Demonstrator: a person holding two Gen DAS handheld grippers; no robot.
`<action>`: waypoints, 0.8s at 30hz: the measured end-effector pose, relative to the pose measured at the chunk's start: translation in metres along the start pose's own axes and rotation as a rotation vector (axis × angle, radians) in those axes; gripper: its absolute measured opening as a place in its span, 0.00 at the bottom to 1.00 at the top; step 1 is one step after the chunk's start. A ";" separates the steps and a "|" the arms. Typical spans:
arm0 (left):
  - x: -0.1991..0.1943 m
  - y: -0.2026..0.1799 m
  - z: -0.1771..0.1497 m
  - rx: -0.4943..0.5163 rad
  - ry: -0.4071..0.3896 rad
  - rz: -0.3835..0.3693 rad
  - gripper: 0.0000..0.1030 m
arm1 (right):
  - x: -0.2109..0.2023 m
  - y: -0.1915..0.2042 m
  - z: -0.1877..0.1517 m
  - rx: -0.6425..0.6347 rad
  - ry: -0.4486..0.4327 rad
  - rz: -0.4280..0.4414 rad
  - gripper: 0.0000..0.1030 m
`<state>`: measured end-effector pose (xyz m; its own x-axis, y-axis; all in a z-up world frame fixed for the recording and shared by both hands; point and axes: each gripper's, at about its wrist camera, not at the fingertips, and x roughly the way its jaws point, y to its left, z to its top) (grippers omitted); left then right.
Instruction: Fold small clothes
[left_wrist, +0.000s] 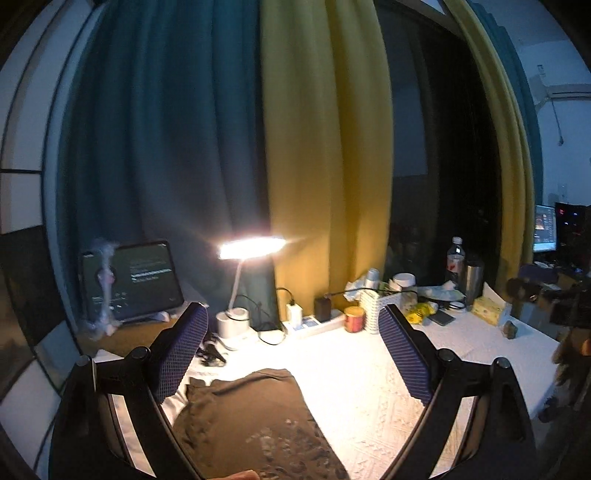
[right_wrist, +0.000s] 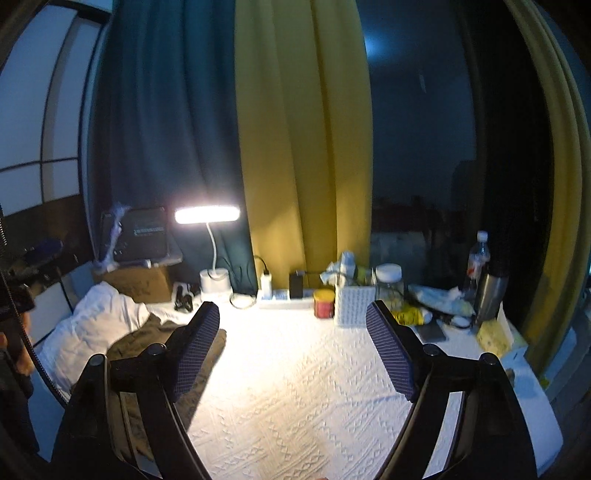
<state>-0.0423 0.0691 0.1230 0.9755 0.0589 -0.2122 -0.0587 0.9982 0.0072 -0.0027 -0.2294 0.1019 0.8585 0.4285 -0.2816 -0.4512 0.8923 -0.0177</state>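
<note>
A dark brown garment with a pale print (left_wrist: 255, 417) lies flat on the white textured tablecloth (left_wrist: 369, 391), below and between my left gripper's fingers. My left gripper (left_wrist: 293, 321) is open and empty, held above the cloth. In the right wrist view the same brown garment (right_wrist: 147, 339) lies at the left, partly hidden behind my left finger (right_wrist: 195, 350). My right gripper (right_wrist: 293, 325) is open and empty above the bare tablecloth (right_wrist: 295, 387), to the right of the garment.
A lit desk lamp (left_wrist: 251, 247) stands at the back with a power strip (left_wrist: 314, 325), a red jar (left_wrist: 354, 319), a white basket (left_wrist: 371, 306), bottles (left_wrist: 455, 258) and a tissue box (left_wrist: 487, 306). A tablet (left_wrist: 144, 280) sits back left. A white pillow (right_wrist: 92, 325) lies left of the garment.
</note>
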 end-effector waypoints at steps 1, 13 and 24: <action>-0.003 0.002 0.001 -0.009 -0.008 0.001 0.90 | -0.005 0.002 0.004 -0.003 -0.016 0.002 0.82; -0.036 0.017 0.010 -0.036 -0.124 -0.037 1.00 | -0.046 0.021 0.028 -0.024 -0.156 -0.058 0.82; -0.031 0.038 -0.008 -0.064 -0.071 0.073 1.00 | -0.030 0.046 0.018 -0.051 -0.118 -0.051 0.82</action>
<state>-0.0764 0.1050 0.1222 0.9805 0.1338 -0.1438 -0.1413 0.9890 -0.0431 -0.0446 -0.1989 0.1272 0.9018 0.3995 -0.1647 -0.4157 0.9061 -0.0783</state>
